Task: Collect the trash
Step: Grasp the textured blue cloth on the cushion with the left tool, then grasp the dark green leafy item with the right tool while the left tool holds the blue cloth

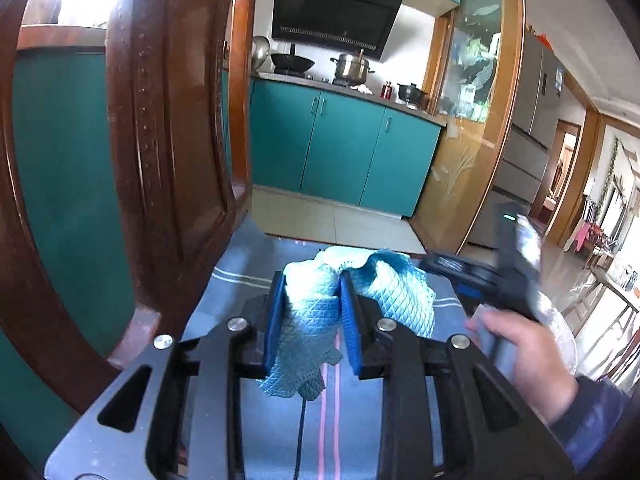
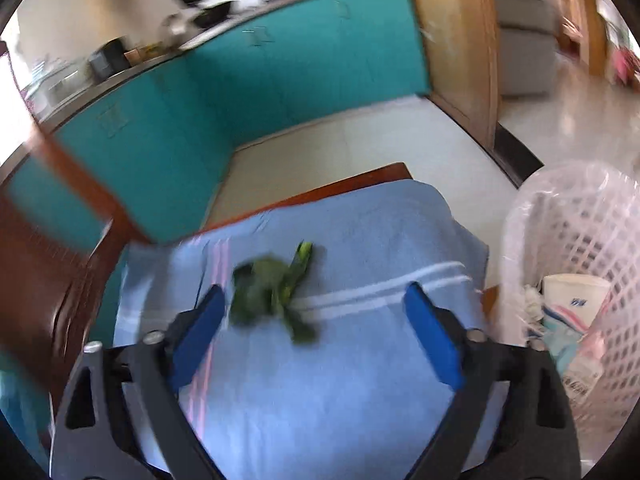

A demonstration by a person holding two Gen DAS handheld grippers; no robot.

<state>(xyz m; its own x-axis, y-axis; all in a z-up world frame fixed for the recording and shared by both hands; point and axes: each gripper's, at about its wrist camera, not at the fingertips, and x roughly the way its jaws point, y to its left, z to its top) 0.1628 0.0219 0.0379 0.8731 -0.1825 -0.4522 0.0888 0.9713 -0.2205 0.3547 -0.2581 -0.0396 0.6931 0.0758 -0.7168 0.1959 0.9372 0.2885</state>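
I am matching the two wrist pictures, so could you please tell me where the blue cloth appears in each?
Left wrist view: the blue cloth sits low in the middle, clamped in the left hand-held gripper.
Right wrist view: not in it.
Shared landmark: the teal cabinets behind the striped towel.

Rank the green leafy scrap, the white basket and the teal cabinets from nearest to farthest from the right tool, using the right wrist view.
1. Green leafy scrap: on the blue cloth, just ahead of the open right tool, nearer its left finger.
2. White basket: off to the right, beside the table.
3. Teal cabinets: across the floor, behind.
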